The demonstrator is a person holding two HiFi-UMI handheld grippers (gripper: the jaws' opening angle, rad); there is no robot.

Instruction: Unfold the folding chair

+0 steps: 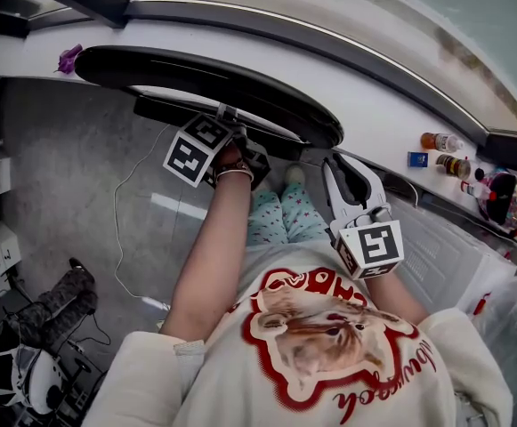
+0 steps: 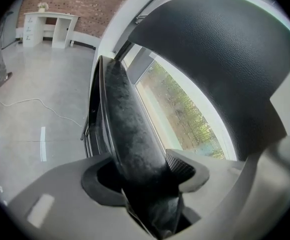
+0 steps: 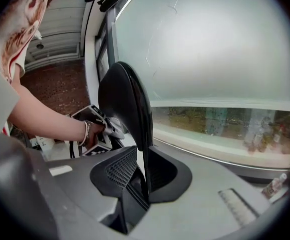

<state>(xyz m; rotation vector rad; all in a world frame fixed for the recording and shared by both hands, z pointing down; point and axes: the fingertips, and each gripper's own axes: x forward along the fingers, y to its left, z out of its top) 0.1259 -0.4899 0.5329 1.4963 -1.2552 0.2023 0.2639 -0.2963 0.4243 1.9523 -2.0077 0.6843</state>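
The folding chair [image 1: 214, 78] stands folded flat just below the window sill [image 1: 391, 123], its black padded panels close together and running along the sill, with the grey floor [image 1: 62, 176] beneath. The step in hand looks like the opening grip, one panel taken in each claw before they are drawn apart; nothing has spread yet. The left claw [image 1: 231, 132], just below the sill toward its left end, is clamped on the rounded edge of one padded panel [image 2: 135, 134]. That edge fills the gap between its jaws, and the broader cushion [image 2: 219, 59] arches above it. The right claw [image 1: 338, 163], below the sill's middle, has its jaws a little apart with a thin panel edge [image 3: 135, 114] running down between them. A sliver of light shows beside that edge, so I judge it not yet pinched. The next move probably calls for the right claw to close there and then pull away from the sill while the left holds firm. Both forearms slope down toward the sill — the left nearly straight, the right bent close to the body.
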